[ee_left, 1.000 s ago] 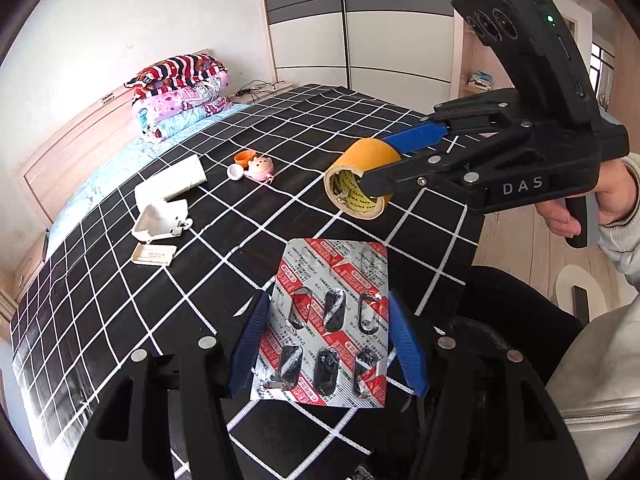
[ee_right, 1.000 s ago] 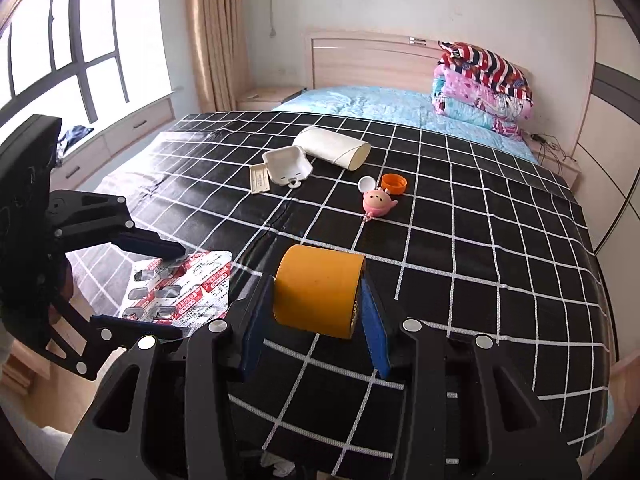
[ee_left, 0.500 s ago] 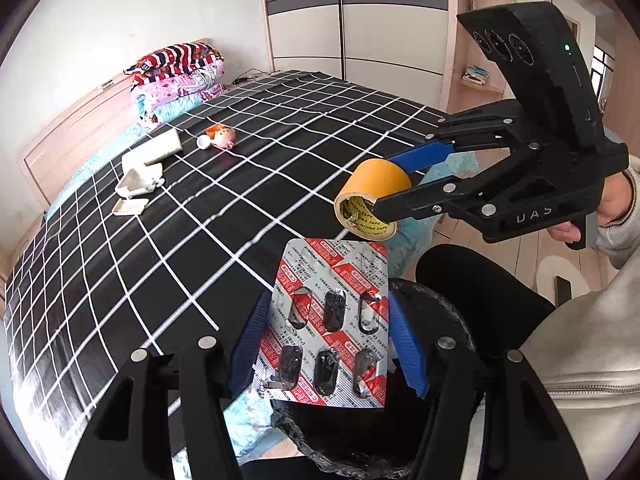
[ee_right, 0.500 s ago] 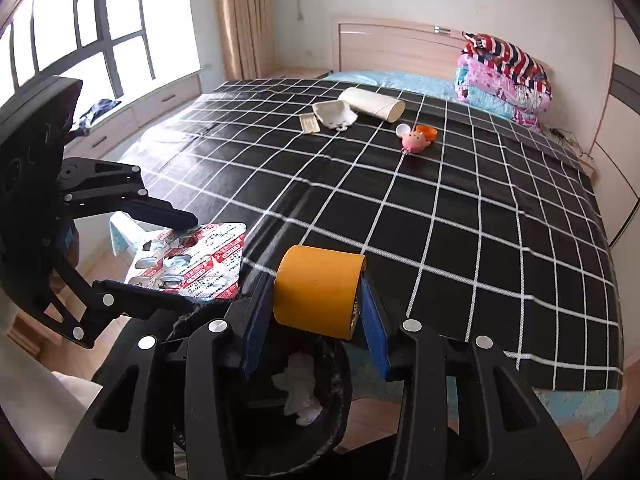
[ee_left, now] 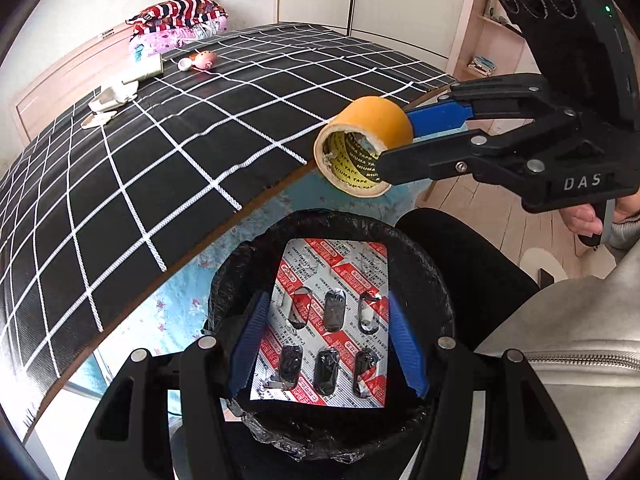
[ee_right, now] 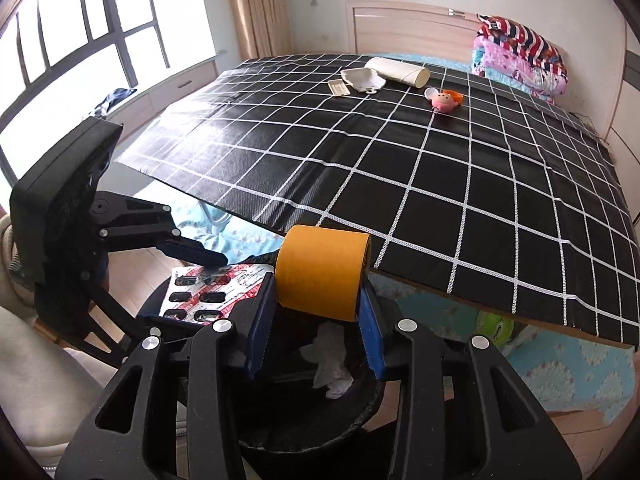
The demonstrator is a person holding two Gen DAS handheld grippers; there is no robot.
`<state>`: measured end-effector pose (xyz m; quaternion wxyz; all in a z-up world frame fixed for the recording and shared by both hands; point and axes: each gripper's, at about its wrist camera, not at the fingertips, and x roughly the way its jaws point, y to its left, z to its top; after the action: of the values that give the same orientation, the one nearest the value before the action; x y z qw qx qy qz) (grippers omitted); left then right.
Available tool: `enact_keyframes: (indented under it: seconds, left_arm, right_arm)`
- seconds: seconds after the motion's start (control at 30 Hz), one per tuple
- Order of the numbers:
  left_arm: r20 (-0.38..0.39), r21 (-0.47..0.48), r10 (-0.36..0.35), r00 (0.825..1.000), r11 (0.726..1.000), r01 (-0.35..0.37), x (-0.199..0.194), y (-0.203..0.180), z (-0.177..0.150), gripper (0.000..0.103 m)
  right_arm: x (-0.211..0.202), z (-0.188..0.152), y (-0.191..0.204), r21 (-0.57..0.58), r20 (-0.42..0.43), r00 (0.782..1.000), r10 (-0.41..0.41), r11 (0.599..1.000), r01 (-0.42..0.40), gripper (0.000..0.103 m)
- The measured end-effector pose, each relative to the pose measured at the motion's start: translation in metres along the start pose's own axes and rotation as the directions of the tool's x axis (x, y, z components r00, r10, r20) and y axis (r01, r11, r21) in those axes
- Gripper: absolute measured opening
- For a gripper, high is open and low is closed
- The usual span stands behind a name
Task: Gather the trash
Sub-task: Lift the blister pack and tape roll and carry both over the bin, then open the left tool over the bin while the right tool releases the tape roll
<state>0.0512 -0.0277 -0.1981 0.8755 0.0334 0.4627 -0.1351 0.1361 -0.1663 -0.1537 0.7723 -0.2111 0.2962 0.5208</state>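
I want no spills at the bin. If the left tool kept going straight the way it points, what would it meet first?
Probably the black bag-lined trash bin: the left tool, shut on the red-and-silver empty pill blister pack, points into its mouth. Depth is unclear, so whether it meets liner or rim first is uncertain.

Bright daylight from the window (ee_right: 68, 52), blown out to white. Soft glare across the black checked cover (ee_right: 248, 148). Strong fisheye bending and dark corners in both views. Sharp focus throughout, no motion blur.
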Motion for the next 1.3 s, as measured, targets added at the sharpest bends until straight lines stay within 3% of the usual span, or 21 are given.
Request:
enact_keyframes:
  seconds: [0.3, 0.7, 0.93, 1.3]
  left_arm:
    - [-0.103, -0.049, 0.002, 0.995, 0.999, -0.007, 0.034, 0.006, -0.020, 0.058]
    - [-0.256, -0.117, 0.029, 0.966, 0.991, -0.060, 0.084, 0.018, -0.044, 0.058]
    - [-0.262, -0.126, 0.021, 0.965, 0.991, -0.056, 0.090, 0.015, -0.046, 0.058]
    - [-0.276, -0.153, 0.020, 0.961, 0.986, -0.064, 0.097, 0.014, -0.042, 0.058]
  right_arm:
    - [0.029, -0.026, 0.006, 0.011, -0.109, 0.993, 0.041, 0.999, -0.040, 0.039]
    - [0.101, -0.067, 0.005, 0.029, -0.314, 0.949, 0.037, 0.999, -0.029, 0.039]
    - [0.120, -0.071, 0.006, 0.028, -0.365, 0.930, 0.039, 0.999, -0.031, 0.039]
    - [0.125, -0.073, 0.007, 0.010, -0.369, 0.929, 0.030, 1.000, -0.028, 0.039]
